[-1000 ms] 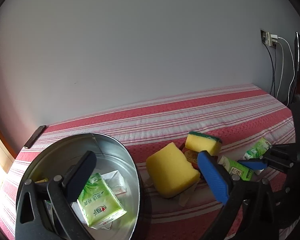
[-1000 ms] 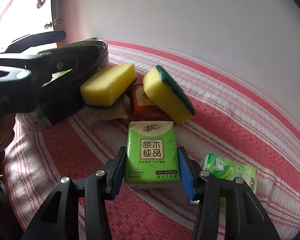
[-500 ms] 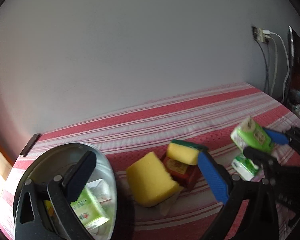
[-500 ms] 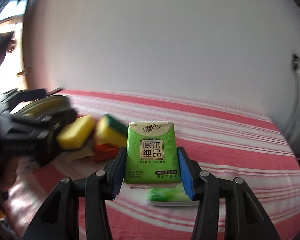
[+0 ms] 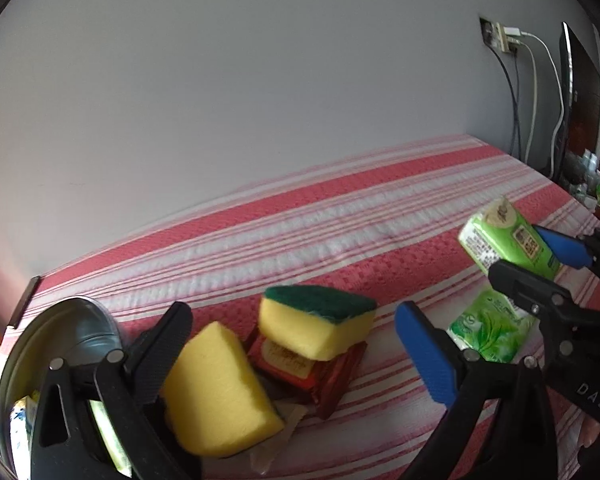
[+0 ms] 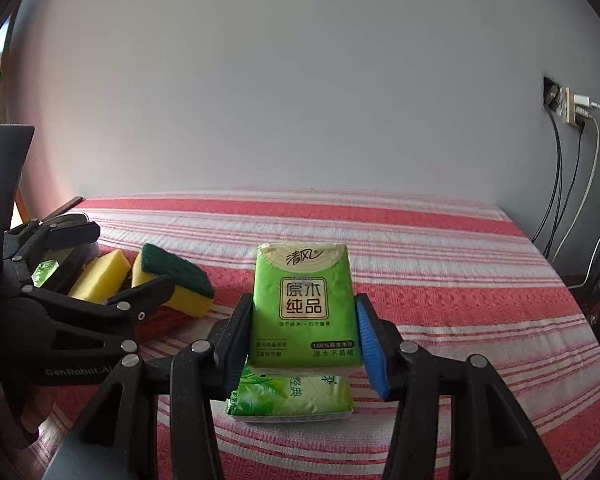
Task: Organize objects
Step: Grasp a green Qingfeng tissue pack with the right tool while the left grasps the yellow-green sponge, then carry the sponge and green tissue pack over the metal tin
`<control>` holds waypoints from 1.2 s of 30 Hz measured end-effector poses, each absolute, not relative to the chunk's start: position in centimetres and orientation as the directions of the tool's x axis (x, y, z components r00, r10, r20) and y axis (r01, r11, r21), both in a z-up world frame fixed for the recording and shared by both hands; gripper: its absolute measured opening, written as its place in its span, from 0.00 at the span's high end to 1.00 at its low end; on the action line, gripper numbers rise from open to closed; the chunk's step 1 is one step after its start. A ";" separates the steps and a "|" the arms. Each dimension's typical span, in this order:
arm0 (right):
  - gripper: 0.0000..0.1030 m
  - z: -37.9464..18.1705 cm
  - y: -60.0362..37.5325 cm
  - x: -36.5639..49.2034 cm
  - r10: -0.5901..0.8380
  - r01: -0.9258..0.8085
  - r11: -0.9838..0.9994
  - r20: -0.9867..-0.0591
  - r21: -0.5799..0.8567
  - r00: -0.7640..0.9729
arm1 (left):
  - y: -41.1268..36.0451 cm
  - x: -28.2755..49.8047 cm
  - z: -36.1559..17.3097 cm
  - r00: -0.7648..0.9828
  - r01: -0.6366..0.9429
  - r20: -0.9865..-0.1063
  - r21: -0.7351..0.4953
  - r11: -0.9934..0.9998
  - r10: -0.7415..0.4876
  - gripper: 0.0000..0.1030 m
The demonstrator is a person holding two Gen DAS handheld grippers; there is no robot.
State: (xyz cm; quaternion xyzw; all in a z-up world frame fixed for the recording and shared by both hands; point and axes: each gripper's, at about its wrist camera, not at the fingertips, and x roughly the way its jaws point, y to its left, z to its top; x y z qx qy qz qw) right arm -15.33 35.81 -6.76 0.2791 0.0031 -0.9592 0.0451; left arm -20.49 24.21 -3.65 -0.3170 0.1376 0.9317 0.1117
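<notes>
Lifted off the striped bed (image 6: 440,280) since a second ago, the tissue pack (image 6: 303,304) rides pinched in the right tongs (image 6: 302,344). Left tongs (image 5: 288,344) gape over sponges (image 5: 220,388), the tin basin (image 5: 72,320) at nine o'clock; most items remain.

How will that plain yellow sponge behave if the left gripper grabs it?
The yellow sponge looks like soft foam, so it probably squashes and weighs little. It leans on the red packet, so it may shift. The left gripper is open.
</notes>
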 end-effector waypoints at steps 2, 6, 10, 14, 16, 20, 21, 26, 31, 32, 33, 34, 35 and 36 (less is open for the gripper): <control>0.50 -6.7 36.1 -15.0 -0.083 0.089 -0.996 -0.533 0.015 -0.842 | 24.3 -20.7 -3.9 -0.769 -0.299 -0.628 0.190 -0.935 0.119 0.00; 0.50 -6.8 35.5 -14.8 -0.067 0.085 -0.996 -0.528 -0.012 -0.847 | 24.3 -21.1 -4.4 -0.749 -0.320 -0.649 0.184 -0.929 0.130 0.13; 0.50 -6.7 35.6 -14.7 -0.063 0.085 -0.996 -0.528 -0.017 -0.847 | 24.3 -21.6 -5.0 -0.711 -0.348 -0.686 0.153 -0.925 0.154 0.42; 0.50 -6.6 35.7 -14.5 -0.061 0.080 -0.997 -0.520 -0.014 -0.852 | 24.6 -20.7 -5.0 -0.722 -0.368 -0.671 0.169 -0.914 0.167 0.47; 0.50 -6.5 35.7 -14.5 -0.058 0.076 -0.997 -0.511 -0.013 -0.858 | 24.8 -20.2 -4.8 -0.734 -0.371 -0.656 0.170 -0.913 0.176 0.48; 0.50 -6.1 35.9 -13.9 -0.055 0.068 -0.998 -0.484 -0.010 -0.874 | 24.6 -18.6 -3.9 -0.775 -0.361 -0.604 0.183 -0.915 0.185 0.48; 0.50 -6.0 36.0 -13.8 -0.055 0.067 -0.998 -0.477 -0.009 -0.877 | 24.3 -18.1 -3.7 -0.785 -0.356 -0.589 0.180 -0.917 0.189 0.48; 0.50 -5.7 36.1 -13.4 -0.052 0.062 -0.998 -0.453 -0.008 -0.890 | 22.9 -15.7 -2.9 -0.820 -0.355 -0.523 0.145 -0.924 0.233 0.48; 0.50 -5.4 36.0 -12.9 -0.041 0.049 -0.999 -0.434 -0.008 -0.900 | 21.9 -14.1 -2.9 -0.848 -0.326 -0.482 0.148 -0.934 0.220 0.48; 0.50 -5.3 36.0 -12.7 -0.040 0.048 -0.999 -0.424 -0.009 -0.905 | 21.8 -13.9 -3.0 -0.855 -0.316 -0.473 0.155 -0.936 0.211 0.48; 0.50 -5.3 36.0 -12.6 -0.038 0.047 -0.999 -0.416 -0.011 -0.909 | 21.7 -13.7 -3.1 -0.863 -0.305 -0.463 0.158 -0.939 0.203 0.48; 0.50 -5.3 35.9 -12.4 -0.037 0.046 -0.999 -0.408 -0.013 -0.912 | 21.7 -13.5 -3.1 -0.867 -0.299 -0.457 0.157 -0.941 0.199 0.48; 0.50 -5.2 35.9 -12.3 -0.036 0.045 -0.999 -0.401 -0.015 -0.915 | 21.6 -13.4 -3.2 -0.871 -0.292 -0.451 0.157 -0.944 0.194 0.48; 0.50 -5.3 36.0 -12.2 -0.034 0.045 -0.999 -0.394 -0.017 -0.919 | 21.5 -13.3 -3.2 -0.877 -0.282 -0.443 0.162 -0.946 0.186 0.48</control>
